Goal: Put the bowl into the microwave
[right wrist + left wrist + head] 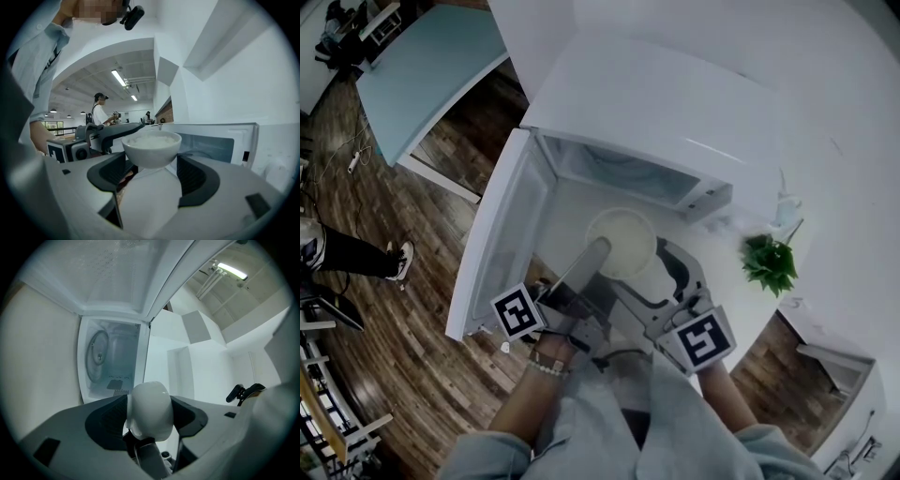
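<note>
A white bowl (622, 239) filled with white rice hangs in front of the open white microwave (628, 103), just below its cavity (619, 173). My left gripper (598, 251) is shut on the bowl's left side and my right gripper (667, 267) on its right side. In the left gripper view the bowl (150, 411) sits between the dark pads, with the cavity and its round turntable (98, 355) behind it. The right gripper view shows the bowl (151, 147) upright between the jaws, with the left gripper (101, 133) beyond it.
The microwave door (492, 244) swings out to the left; its window (211, 143) shows in the right gripper view. A small green plant (769, 262) stands on the white counter at the right. A person's legs (356, 253) and a blue table (422, 56) are on the wooden floor at the left.
</note>
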The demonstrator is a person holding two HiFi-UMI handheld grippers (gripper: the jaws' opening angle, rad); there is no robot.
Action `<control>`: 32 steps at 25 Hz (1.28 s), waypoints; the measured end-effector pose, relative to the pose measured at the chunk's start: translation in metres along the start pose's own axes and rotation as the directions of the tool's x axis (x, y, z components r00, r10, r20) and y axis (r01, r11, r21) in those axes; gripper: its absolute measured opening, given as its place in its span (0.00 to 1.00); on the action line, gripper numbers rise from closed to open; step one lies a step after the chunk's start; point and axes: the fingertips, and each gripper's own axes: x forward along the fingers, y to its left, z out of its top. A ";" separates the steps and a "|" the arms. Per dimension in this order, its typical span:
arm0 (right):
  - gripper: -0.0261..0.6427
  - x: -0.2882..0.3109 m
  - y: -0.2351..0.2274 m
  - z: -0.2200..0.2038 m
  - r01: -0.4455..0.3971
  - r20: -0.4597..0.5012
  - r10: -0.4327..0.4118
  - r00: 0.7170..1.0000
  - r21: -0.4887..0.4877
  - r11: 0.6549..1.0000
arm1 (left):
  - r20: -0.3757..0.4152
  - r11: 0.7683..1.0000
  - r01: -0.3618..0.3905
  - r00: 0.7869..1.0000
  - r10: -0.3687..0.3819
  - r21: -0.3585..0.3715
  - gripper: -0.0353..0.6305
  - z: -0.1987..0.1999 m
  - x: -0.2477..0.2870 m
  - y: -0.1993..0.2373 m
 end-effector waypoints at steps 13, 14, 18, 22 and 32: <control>0.55 0.027 -0.034 -0.027 0.014 -0.039 -0.013 0.999 0.031 0.999 | 0.005 0.998 -0.058 0.998 0.058 -0.004 0.45 0.019 0.024 0.042; 0.55 0.029 -0.037 -0.029 0.015 -0.045 -0.014 0.999 0.034 0.999 | 0.004 0.998 -0.063 0.998 0.063 -0.002 0.45 0.020 0.026 0.045; 0.55 0.038 -0.049 -0.039 0.021 -0.066 -0.018 0.998 0.048 0.999 | -0.001 0.997 -0.081 0.997 0.081 0.005 0.45 0.027 0.034 0.059; 0.55 0.048 -0.060 -0.052 0.035 -0.072 -0.029 0.997 0.086 0.996 | 0.000 0.995 -0.101 0.995 0.101 0.009 0.45 0.035 0.041 0.076; 0.54 0.070 -0.087 -0.070 0.073 -0.101 -0.065 0.993 0.085 0.994 | -0.005 0.989 -0.146 0.989 0.146 0.008 0.45 0.051 0.061 0.110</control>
